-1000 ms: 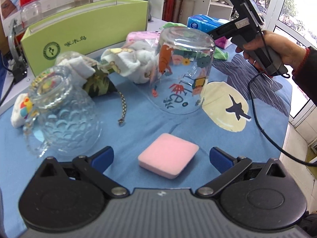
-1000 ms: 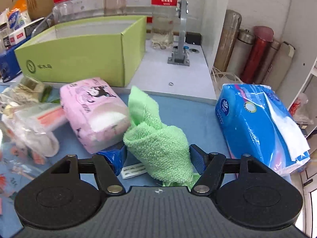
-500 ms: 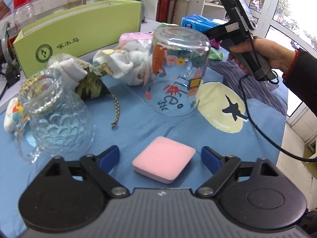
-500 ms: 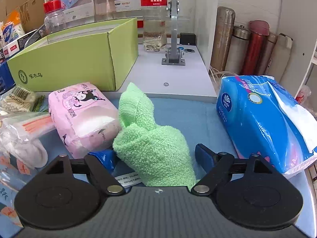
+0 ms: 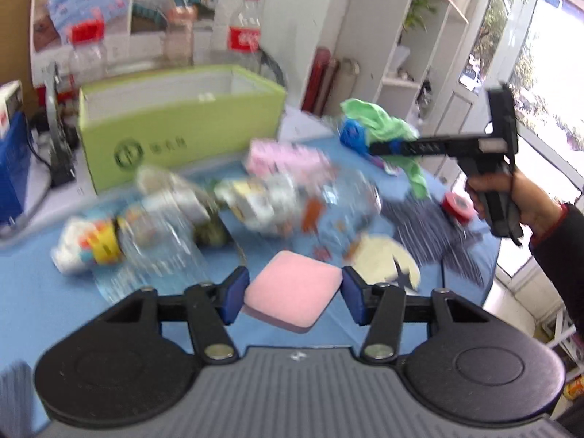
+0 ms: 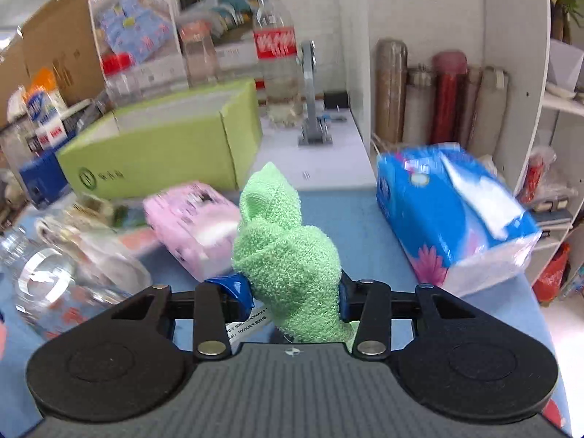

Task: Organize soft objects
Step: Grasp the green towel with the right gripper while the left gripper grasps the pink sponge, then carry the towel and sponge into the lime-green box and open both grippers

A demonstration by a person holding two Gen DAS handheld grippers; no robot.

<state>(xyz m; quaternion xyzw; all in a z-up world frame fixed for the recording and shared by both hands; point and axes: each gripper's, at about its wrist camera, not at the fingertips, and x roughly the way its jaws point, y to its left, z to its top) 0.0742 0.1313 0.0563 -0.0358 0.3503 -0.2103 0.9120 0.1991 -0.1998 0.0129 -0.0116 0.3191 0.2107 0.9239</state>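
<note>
My left gripper (image 5: 294, 294) is shut on a pink sponge (image 5: 292, 294) and holds it above the blue cloth. My right gripper (image 6: 294, 294) is shut on a green towel (image 6: 288, 255) and holds it lifted over the table; in the left wrist view that towel (image 5: 383, 127) hangs from the right gripper in the air at the right. An open green box (image 5: 175, 124) stands at the back; it also shows in the right wrist view (image 6: 164, 153). A pink tissue pack (image 6: 193, 222) lies in front of the box.
Two upturned glasses (image 5: 328, 208) (image 5: 157, 241) stand on the blue cloth among socks and small cloths (image 5: 84, 248). A blue tissue pack (image 6: 452, 211) lies at the right. Bottles (image 6: 277, 58) and flasks (image 6: 449, 95) stand behind. The table edge is at the right.
Both grippers have risen from the table. The left one closed on the pink sponge and lifted it. The right one carried the green towel up and back.
</note>
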